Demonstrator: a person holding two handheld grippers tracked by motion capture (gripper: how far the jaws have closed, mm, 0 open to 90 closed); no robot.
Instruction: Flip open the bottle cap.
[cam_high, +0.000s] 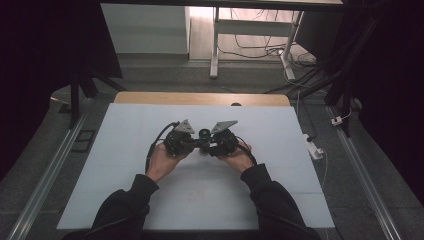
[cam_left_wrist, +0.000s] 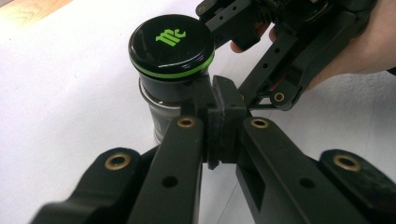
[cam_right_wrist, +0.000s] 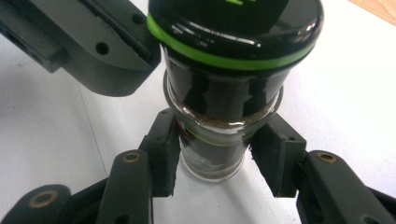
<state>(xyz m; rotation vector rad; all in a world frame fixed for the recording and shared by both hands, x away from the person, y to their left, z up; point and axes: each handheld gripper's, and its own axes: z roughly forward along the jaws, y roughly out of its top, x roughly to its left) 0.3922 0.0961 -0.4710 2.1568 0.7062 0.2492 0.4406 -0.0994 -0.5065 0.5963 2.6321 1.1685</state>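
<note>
Small glass jar (cam_right_wrist: 212, 140) stands upright mid-tabletop (cam_high: 125, 165), on the white sheet, between the two hands. Black lid (cam_left_wrist: 171, 45) with a green ring and green logo sits on top, apparently seated.

Right gripper (cam_right_wrist: 212, 156): jaws clamped on the jar's glass body, one pad on each side below the lid, pressing the glass. It acts as the anchor, holding the jar down on the tabletop.

Left gripper (cam_left_wrist: 219, 121): jaws together, pads meeting with nothing visible between them. The tips sit just beside the jar, at the level of the neck under the lid's rim. Whether they touch the glass, I cannot tell. From the right gripper view, the left gripper's dark body hangs just beside the lid on its upper left.

From the high view, both hands sit low and near one another around the jar, the person's dark sleeves coming in from the near edge.

Step in hand, as I judge it: jar braced by the right, lid work about to begin on the left. The lid looks untouched by any grip.

Next move, by my reading: left jaws must open wide enough to span the lid, settle around its rim, close on it, then twist while the right keeps its clamp firm. Risk: the smooth glass may slip and turn in the right pads.
</note>
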